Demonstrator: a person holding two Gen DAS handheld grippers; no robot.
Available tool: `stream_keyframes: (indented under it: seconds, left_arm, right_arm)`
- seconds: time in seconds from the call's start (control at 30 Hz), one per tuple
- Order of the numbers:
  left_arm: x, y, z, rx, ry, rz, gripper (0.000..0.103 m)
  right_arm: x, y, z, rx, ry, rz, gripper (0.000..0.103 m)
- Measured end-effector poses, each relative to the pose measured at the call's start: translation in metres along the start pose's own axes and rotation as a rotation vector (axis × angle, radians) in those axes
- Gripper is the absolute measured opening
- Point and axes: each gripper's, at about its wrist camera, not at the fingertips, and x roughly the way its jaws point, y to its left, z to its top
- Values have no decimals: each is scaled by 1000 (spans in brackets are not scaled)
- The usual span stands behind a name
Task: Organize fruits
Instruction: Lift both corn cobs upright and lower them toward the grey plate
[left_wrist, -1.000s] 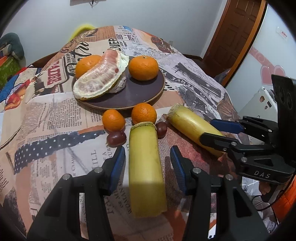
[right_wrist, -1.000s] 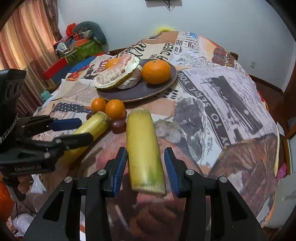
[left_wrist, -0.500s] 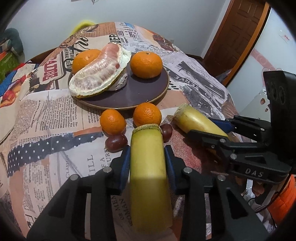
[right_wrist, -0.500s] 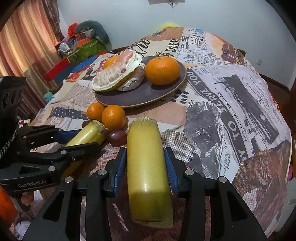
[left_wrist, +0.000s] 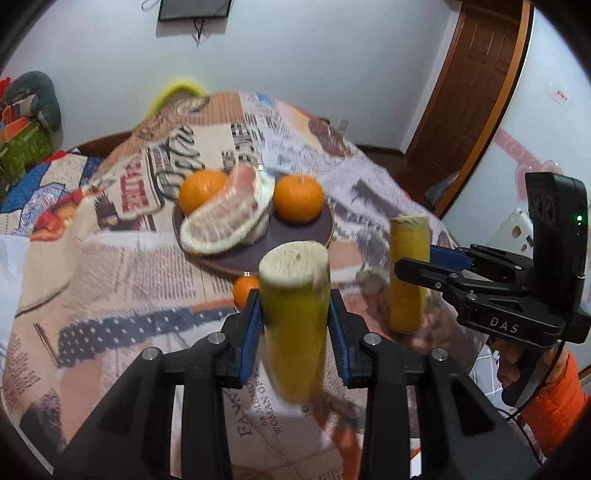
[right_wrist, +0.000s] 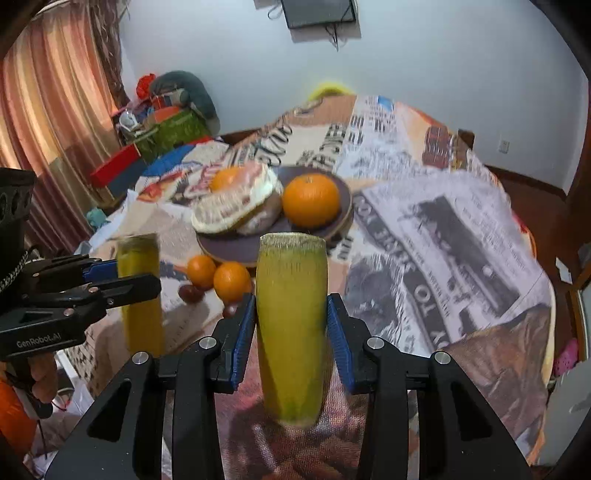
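**Both cane pieces gripped and lifted**

The left gripper (left_wrist: 293, 325) has just been closing its jaws, and they now clamp the left cane (left_wrist: 293, 317) between the blue pads. The right gripper (right_wrist: 291, 328) likewise holds the right cane (right_wrist: 291, 325) tight. A second ago both pieces lay flat on the cloth in front of the plate (left_wrist: 321, 236); now both are tipped up on end and raised off the desk (left_wrist: 110, 280), each hanging in front of the plate. On the plate sit the pomelo (left_wrist: 225, 218) and two oranges. Two small oranges (right_wrist: 218, 275) and dark grapes lie loose just before its rim. The pickup looks done; carrying the pieces to the plate likely comes next.
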Motion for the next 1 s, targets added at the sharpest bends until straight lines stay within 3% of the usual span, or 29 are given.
stream_keyframes:
  seconds: [0.27,0.53,1.0]
  left_arm:
    - [-11,2,29,1,-78,13,34]
    - [-5,14,47,-25,-103,22,34]
    - [38,31,55,-15,-29,17,34]
  right_arm:
    - [-11,2,22,-6,-71,-10,36]
    - [-6,1,40,-3,-106,3,36]
    - [30,6,61,-23,-94,46,36]
